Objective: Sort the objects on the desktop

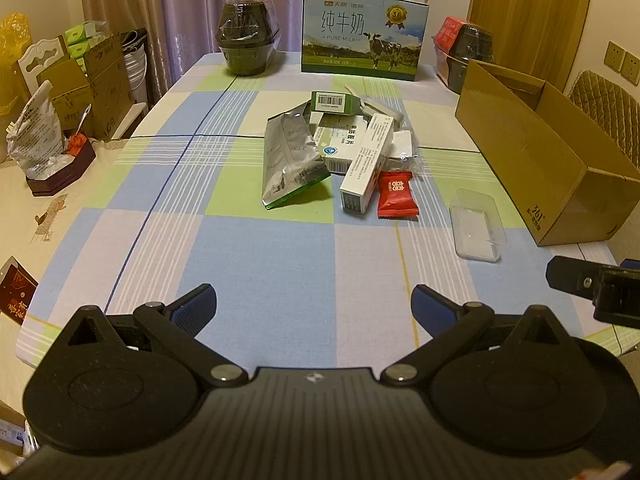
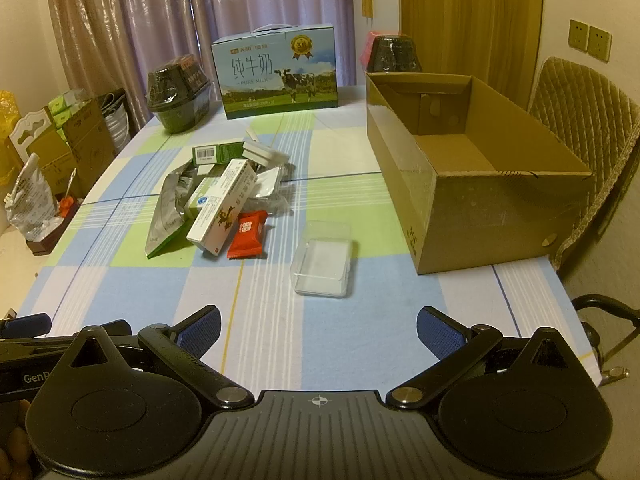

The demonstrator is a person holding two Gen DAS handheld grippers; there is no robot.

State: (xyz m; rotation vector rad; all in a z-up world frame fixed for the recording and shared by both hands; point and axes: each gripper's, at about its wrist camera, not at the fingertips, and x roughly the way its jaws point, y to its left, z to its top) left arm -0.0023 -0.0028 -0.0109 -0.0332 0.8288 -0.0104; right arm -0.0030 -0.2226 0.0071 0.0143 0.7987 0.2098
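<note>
A pile of small items lies mid-table: a silver foil pouch (image 1: pixel 290 156) (image 2: pixel 168 212), a long white carton (image 1: pixel 366 164) (image 2: pixel 222 206), a red candy packet (image 1: pixel 396 194) (image 2: pixel 249 235), a green box (image 1: pixel 334 102) (image 2: pixel 216 152) and several white boxes. A clear plastic case (image 1: pixel 476 224) (image 2: pixel 324 258) lies apart, nearer the open cardboard box (image 1: pixel 544 160) (image 2: pixel 480 192) on the right. My left gripper (image 1: pixel 314 306) and right gripper (image 2: pixel 318 330) both hover open and empty over the near table edge, well short of the pile.
A pure-milk carton (image 1: pixel 364 36) (image 2: pixel 278 70) and two wrapped dark bowls (image 1: pixel 246 36) (image 1: pixel 470 52) stand at the far edge of the checked tablecloth (image 1: pixel 240 248). A padded chair (image 2: pixel 580 128) sits right of the box. Cartons and bags (image 1: pixel 72 92) crowd the left side.
</note>
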